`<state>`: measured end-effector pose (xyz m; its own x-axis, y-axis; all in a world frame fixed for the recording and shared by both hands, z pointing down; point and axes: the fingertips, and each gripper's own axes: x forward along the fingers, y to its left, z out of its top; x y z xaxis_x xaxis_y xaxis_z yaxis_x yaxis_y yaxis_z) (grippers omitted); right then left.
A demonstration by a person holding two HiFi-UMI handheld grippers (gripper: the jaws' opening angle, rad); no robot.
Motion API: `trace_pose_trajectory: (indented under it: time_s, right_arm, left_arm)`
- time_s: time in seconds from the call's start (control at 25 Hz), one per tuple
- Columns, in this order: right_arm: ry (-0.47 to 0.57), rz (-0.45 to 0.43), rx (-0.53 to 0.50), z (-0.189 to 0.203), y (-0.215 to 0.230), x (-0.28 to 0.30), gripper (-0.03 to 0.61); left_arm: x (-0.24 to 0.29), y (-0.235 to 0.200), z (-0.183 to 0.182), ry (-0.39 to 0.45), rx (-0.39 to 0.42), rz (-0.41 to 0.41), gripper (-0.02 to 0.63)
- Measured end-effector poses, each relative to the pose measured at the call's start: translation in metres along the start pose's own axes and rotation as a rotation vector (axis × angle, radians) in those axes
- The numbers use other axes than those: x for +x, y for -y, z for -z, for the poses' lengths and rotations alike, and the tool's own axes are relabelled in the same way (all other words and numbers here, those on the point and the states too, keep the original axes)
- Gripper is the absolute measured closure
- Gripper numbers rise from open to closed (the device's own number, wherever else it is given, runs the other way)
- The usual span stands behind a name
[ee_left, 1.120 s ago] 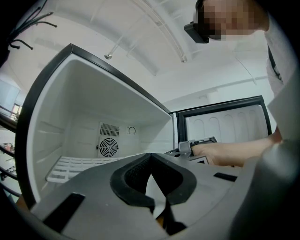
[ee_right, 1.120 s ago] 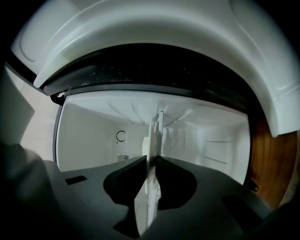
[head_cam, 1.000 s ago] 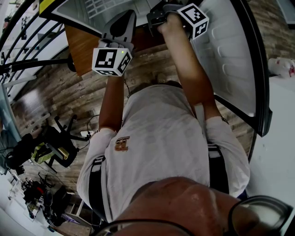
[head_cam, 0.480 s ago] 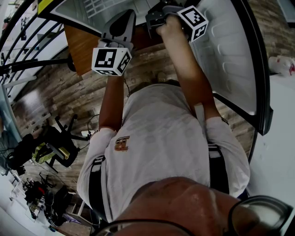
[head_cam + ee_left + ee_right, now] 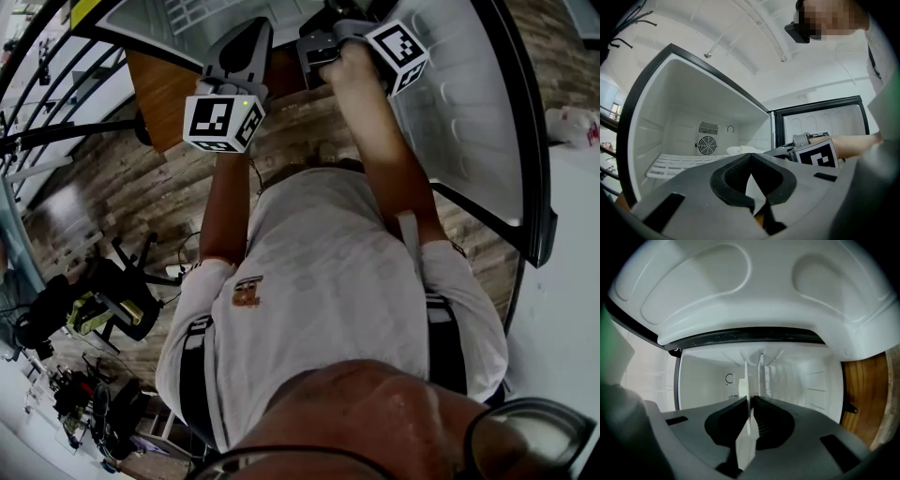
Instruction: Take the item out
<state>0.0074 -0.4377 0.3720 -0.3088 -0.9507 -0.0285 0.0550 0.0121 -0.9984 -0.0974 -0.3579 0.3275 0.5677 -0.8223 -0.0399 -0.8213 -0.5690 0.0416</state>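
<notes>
Small black-framed refrigerator with a moulded white plastic interior (image 5: pixel 684 98) stands open. Its white-lined door (image 5: pixel 740 296) is swung wide, and in the head view both arms reach in from the person's body. A white wire shelf (image 5: pixel 670 165) spans the compartment, with a round fan grille (image 5: pixel 707 145) on the back wall. Change over the last second: the jaws of the right gripper (image 5: pixel 751 400) have drawn in from a wider gap to a narrow slit. In the head view its marker cube (image 5: pixel 397 54) has shifted only slightly, so the hand has settled rather than travelled. Now the jaws stand nearly together, pads pressed on both faces of a thin white sheet-like item (image 5: pixel 746 385). It is seen edge-on, running up past the tips and down through the gap. Reading: grasp made, item not yet drawn out; the view past the jaws is all compartment, so the item lies inside the refrigerator. In the left gripper view the same item probably shows as the low white mound (image 5: pixel 740 150) at the right end of the shelf, just beside the right gripper's nose; identity not confirmed. Left gripper (image 5: pixel 750 155): tips meet, nothing seen clamped between them. It hangs at the refrigerator mouth, left of the item and apart from it. Judgement: next is a straight pull back through the opening. Thin item, narrow bite, so slip is the risk.
</notes>
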Motion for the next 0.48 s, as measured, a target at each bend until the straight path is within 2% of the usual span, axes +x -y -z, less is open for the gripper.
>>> trace_pose_trajectory:
  time_s: [0.48]
  right_arm:
    - [-0.013,-0.027,-0.010,0.007,-0.008,-0.024,0.531]
  left_arm:
    - [-0.003,0.007,-0.003,0.002,0.009,0.019,0.595]
